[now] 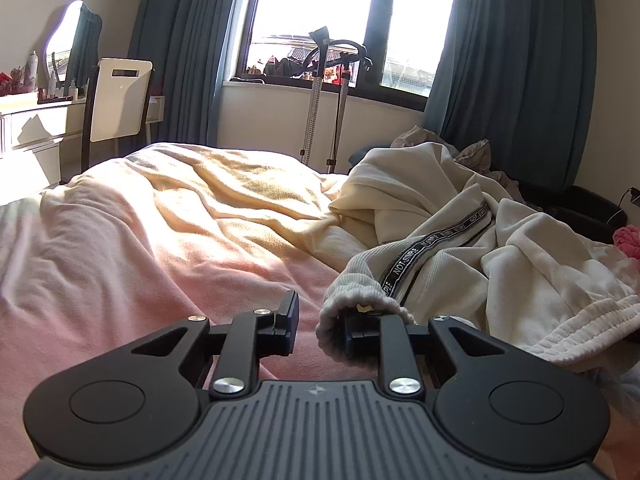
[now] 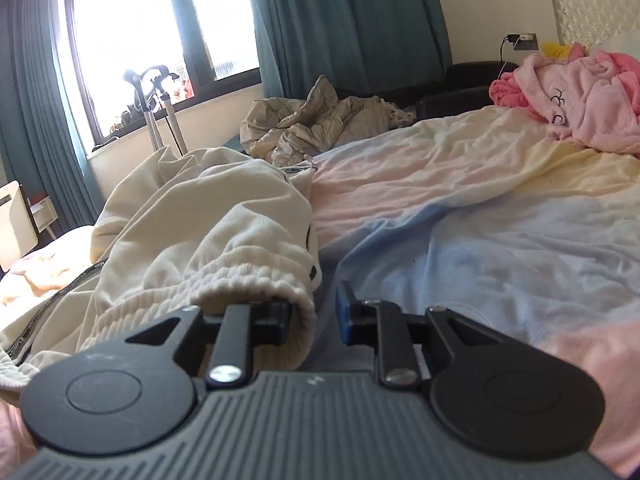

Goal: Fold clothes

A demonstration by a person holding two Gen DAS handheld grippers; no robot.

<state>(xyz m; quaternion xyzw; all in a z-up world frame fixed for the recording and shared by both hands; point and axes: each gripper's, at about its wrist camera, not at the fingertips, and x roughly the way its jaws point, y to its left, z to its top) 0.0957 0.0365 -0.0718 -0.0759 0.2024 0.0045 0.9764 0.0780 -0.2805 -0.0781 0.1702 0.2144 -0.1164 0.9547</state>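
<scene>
Lying crumpled across the pastel pink, yellow and blue bed sheet (image 1: 120, 248) is one cream ribbed pair of sweatpants (image 1: 460, 256), with one black side tape lettered "NOT SIMPLE" (image 1: 424, 252) running along one leg. I am counting two grippers and two elastic openings of that garment near them. My left gripper (image 1: 320, 320) is standing with its fingers apart; its right-hand finger is sitting inside one gathered cuff (image 1: 360, 308), while its left-hand finger (image 1: 287, 320) is hanging clear over the bare sheet, so nothing is being pinched. My right gripper (image 2: 316, 316) is likewise standing spread: its left-hand finger is lying under the gathered elastic hem (image 2: 260, 284), and its blue-padded right-hand finger (image 2: 345, 312) is hovering just beside that hem over the sheet. The sweatpants are occupying the right half of the left wrist view and the left half of the right wrist view.

Elsewhere I am seeing one heap of pink fleece clothing (image 2: 580, 92) well apart at the far corner of the bed, one grey-beige crumpled quilt (image 2: 316, 124) beyond the bed edge, one garment steamer stand (image 1: 324, 96) with two poles before the window, two teal curtains (image 1: 508, 72) and one white chair (image 1: 116, 100).
</scene>
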